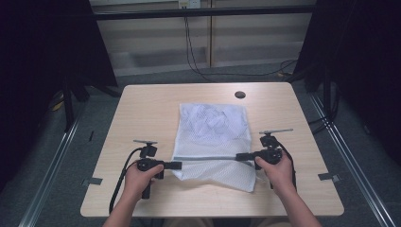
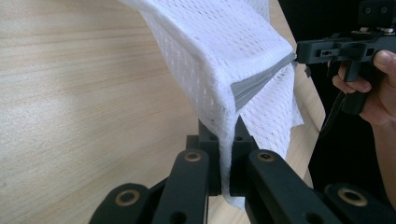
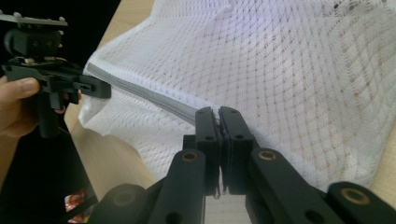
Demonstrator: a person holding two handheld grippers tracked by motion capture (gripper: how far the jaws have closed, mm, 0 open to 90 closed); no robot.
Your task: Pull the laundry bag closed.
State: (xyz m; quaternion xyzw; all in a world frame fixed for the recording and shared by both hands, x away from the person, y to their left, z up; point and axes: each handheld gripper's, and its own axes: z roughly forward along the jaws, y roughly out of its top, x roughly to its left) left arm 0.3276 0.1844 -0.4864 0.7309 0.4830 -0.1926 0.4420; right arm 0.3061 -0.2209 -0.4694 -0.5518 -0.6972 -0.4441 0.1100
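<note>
Wood desk (image 1: 142,109): white mesh laundry bag (image 1: 213,123) lies centre. Left gripper (image 1: 176,165) and right gripper (image 1: 240,156) each pinch 1 end of its grey zipper band (image 1: 208,158), pulled taut. Next: likely lift evenly, keep tension.

mesh bag (image 1: 211,137): centre of the frame, on the table (image 1: 142,104)
left gripper (image 1: 176,165): at the bag's lower left edge
right gripper (image 1: 240,156): at the bag's lower right edge
</note>
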